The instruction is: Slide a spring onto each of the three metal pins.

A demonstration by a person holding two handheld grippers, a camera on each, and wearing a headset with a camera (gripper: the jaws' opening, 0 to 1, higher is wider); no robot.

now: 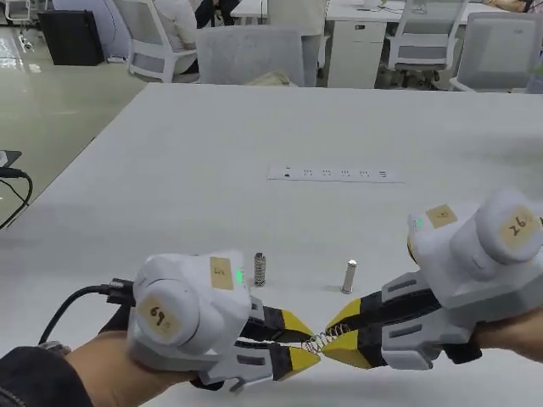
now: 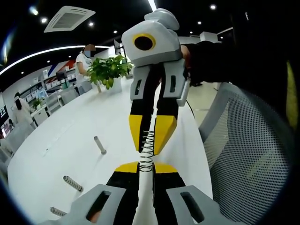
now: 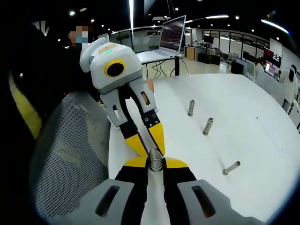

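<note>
1. One spring [image 1: 316, 342] is held just above the white table [image 1: 212, 170], on the person's side of the bare pin [image 1: 349, 276], and is stretched tip to tip between two grippers.
2. The left gripper [image 1: 310, 346] is seen with its two yellow-tipped jaws drawn in on one end of the spring. The right gripper [image 1: 327, 339] is pinched on the other end, and the two sets of tips are nearly met.
3. Three uprights are counted on the table in both gripper views, set in one row: the one bare pin and two wrapped in coils.
4. The near sprung pin [image 3: 207, 126] is placed next in the row to the bare pin. The far sprung pin [image 3: 191, 107] is placed beyond it, farthest from the bare pin.
5. In the head view, one coil-wrapped pin is seen to the left of the bare pin, close by but apart from it.
6. One power strip [image 1: 335, 174] is laid flat well beyond the bare pin, toward the table's far edge.
7. One mesh chair [image 2: 248, 154] is caught beside the table on the person's side of the bare pin.
</note>
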